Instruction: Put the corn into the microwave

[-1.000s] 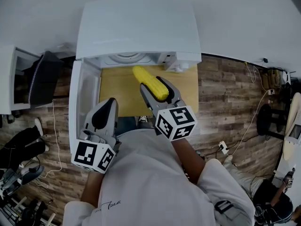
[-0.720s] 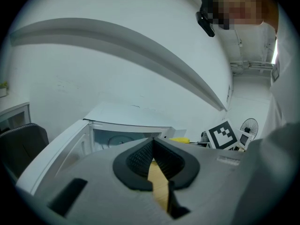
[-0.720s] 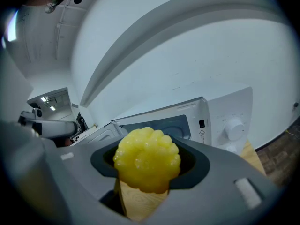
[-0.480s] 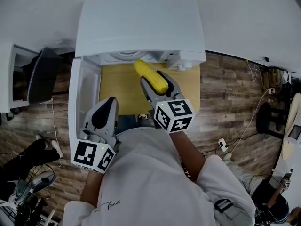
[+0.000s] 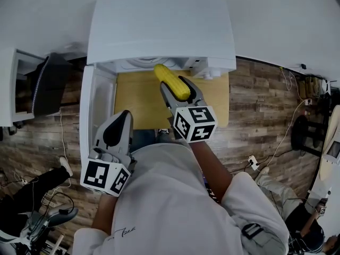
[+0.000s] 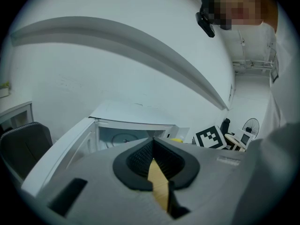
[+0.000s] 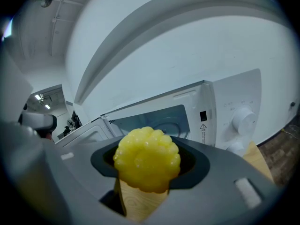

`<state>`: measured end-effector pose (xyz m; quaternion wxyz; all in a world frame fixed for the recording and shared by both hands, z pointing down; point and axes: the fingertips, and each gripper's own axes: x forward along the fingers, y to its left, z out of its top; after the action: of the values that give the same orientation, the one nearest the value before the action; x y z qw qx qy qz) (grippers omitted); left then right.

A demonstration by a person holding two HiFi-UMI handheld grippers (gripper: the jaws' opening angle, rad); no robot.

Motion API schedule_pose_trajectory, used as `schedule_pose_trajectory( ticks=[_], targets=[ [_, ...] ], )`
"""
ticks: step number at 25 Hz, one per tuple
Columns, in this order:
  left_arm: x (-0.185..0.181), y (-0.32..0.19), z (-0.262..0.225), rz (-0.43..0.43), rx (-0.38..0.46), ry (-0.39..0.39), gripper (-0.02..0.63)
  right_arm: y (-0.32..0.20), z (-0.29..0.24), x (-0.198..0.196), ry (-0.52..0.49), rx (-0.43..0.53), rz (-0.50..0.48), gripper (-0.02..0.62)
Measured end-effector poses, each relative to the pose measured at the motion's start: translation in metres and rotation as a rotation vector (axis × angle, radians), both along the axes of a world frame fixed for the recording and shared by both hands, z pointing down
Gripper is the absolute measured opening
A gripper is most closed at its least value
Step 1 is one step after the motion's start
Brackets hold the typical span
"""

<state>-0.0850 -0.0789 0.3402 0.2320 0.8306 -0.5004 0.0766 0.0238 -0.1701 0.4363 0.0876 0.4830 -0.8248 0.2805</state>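
Corn (image 5: 171, 82), a yellow cob, sits clamped between the jaws of the right gripper (image 5: 178, 91), its far end reaching just to the mouth of the white microwave (image 5: 159, 31). In the right gripper view the cob's rounded end (image 7: 146, 159) fills the gap between the jaws and aims at the open cavity (image 7: 154, 121), with the control dial (image 7: 243, 121) off to the right. The microwave door (image 5: 95, 110) hangs wide open on the left, and the wooden table (image 5: 138, 100) lies bare under the cob. The left gripper (image 5: 122, 122) hovers low beside the door with its jaws together on nothing, well apart from the corn. The main risk, as I judge it, is the cob's free end: it sticks out well ahead of the jaws, so an approach that drifts high or right could knock it on the cavity frame or control panel and twist it in the grip. A round cob let go on a slope could also roll back toward the opening, and the unheld door might swing into the way. Compared with a second ago, the right gripper has carried the corn forward from mid-table to the edge of the opening, while the left gripper has stayed where it was.
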Motion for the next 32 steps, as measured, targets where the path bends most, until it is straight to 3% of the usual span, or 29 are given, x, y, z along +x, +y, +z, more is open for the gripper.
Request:
schedule_pose_trajectory(
  ticks=[32],
  targets=[
    [-0.033,-0.013,0.01,-0.046,-0.04,-0.034,-0.011,-0.049,0.043,-0.035,0.046,-0.021,-0.02,0.259]
  ],
)
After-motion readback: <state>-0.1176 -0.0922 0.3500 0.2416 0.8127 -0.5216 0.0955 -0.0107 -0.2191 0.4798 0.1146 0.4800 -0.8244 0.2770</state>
